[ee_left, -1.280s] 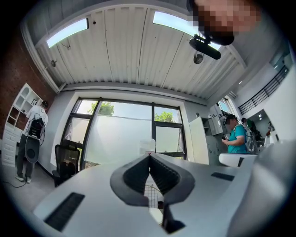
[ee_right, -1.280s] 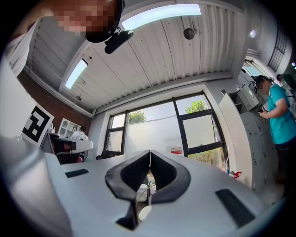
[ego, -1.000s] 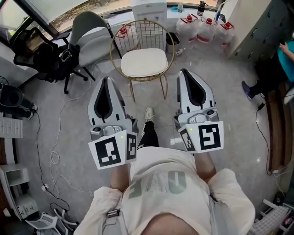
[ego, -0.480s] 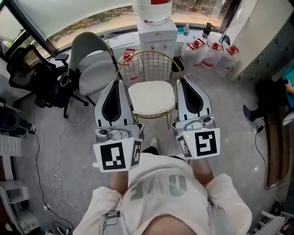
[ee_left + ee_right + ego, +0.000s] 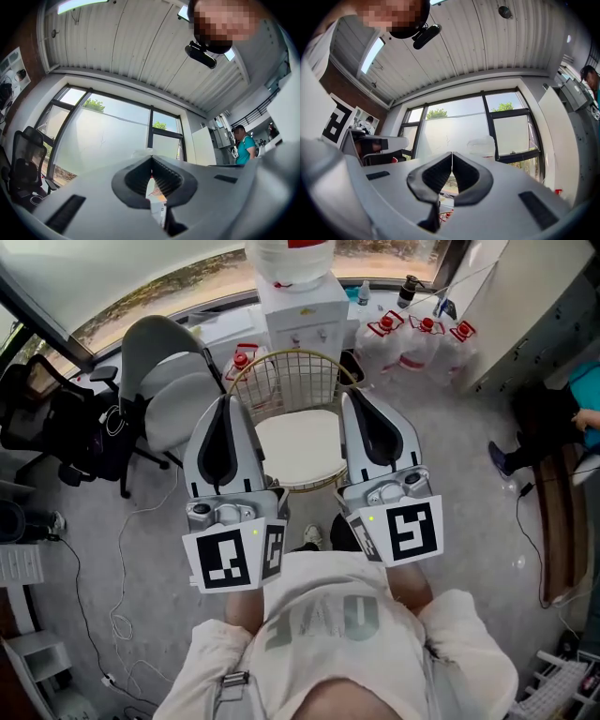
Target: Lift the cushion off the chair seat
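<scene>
In the head view a cream cushion (image 5: 298,448) lies on the seat of a gold wire chair (image 5: 291,379). Both grippers are held out over the chair, one at each side of the cushion and above it. The left gripper (image 5: 225,401) is shut and holds nothing; its tip is over the cushion's left edge. The right gripper (image 5: 353,396) is shut and holds nothing as well; its tip is over the right edge. In the left gripper view the left gripper (image 5: 151,159) points up at a window. So does the right gripper (image 5: 452,153) in its own view. Neither of those views shows the cushion.
A grey chair (image 5: 169,381) stands left of the wire chair, with a black office chair (image 5: 56,423) further left. Behind are a water dispenser (image 5: 300,296) and several water jugs (image 5: 412,338). A person in teal (image 5: 586,395) is at the right edge. Cables (image 5: 117,559) trail on the floor.
The person has walked up to the wire chair. Both grippers moved forward with them, from short of the chair to either side of the cushion. Both stayed shut.
</scene>
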Tool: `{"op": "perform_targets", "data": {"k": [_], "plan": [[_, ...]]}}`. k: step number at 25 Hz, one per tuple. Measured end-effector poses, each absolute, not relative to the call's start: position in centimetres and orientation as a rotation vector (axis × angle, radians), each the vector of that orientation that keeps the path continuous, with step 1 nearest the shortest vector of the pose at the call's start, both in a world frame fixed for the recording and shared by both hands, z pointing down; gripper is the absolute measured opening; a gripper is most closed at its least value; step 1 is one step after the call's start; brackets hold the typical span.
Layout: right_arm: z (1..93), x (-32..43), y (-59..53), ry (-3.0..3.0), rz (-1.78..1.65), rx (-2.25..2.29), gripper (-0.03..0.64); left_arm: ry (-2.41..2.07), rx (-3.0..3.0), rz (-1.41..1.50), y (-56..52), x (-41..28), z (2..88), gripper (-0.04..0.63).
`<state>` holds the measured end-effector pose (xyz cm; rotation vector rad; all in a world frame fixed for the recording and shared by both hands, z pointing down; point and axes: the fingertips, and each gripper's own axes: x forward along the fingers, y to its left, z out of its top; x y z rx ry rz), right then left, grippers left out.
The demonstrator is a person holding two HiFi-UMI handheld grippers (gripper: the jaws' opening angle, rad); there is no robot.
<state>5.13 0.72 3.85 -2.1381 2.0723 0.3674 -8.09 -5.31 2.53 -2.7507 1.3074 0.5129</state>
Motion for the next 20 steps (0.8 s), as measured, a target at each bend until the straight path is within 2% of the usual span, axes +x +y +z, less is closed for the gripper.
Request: {"op": "perform_targets", "data": {"k": [20], "plan": [[3.8,10.2,-3.3,2.219,0.298,-1.973,0.017,1.351,-2.725,0.425,-6.4,-0.3,2.1,0.012]]}}
